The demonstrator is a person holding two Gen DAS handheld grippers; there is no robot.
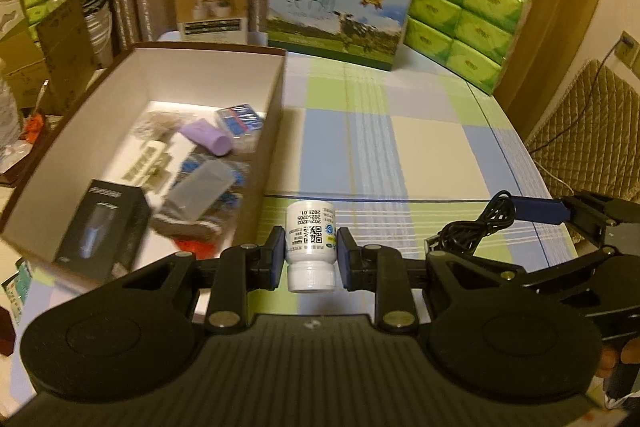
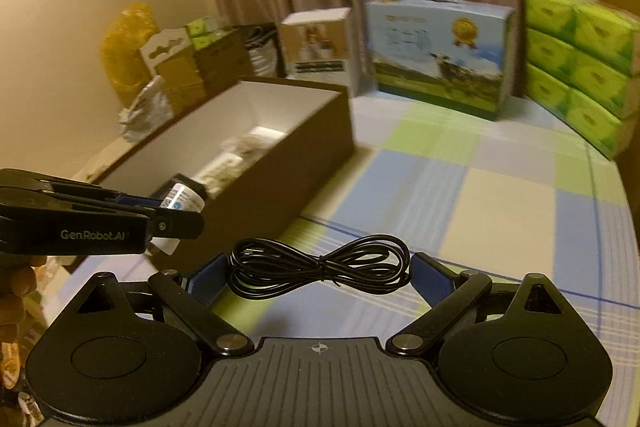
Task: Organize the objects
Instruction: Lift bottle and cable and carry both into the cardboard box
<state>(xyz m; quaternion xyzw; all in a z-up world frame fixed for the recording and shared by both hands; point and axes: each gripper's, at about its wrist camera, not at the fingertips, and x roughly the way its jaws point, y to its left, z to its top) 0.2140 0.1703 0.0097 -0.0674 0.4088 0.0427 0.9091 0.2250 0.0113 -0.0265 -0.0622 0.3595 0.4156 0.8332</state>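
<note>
My left gripper (image 1: 311, 247) is shut on a small white pill bottle (image 1: 310, 223), cap toward the camera, held above the checked tablecloth just right of the open brown box (image 1: 276, 115). In the right wrist view that left gripper (image 2: 188, 215) and the bottle (image 2: 180, 197) hang by the box's near corner (image 2: 280, 183). My right gripper (image 2: 320, 273) is shut on a tied bundle of black cable (image 2: 320, 261), lifted off the table. The left wrist view shows the cable (image 1: 476, 227) dangling from the right gripper (image 1: 560, 213). The box holds a purple tube (image 1: 206, 137), a black carton (image 1: 102, 227) and several packets.
At the table's back stand a small white carton (image 1: 212, 3), a blue milk case (image 1: 340, 13) and stacked green tissue packs (image 1: 464, 19). Cardboard boxes and bags (image 1: 52, 43) crowd the left side. A quilted chair back (image 1: 588, 115) stands at the right edge.
</note>
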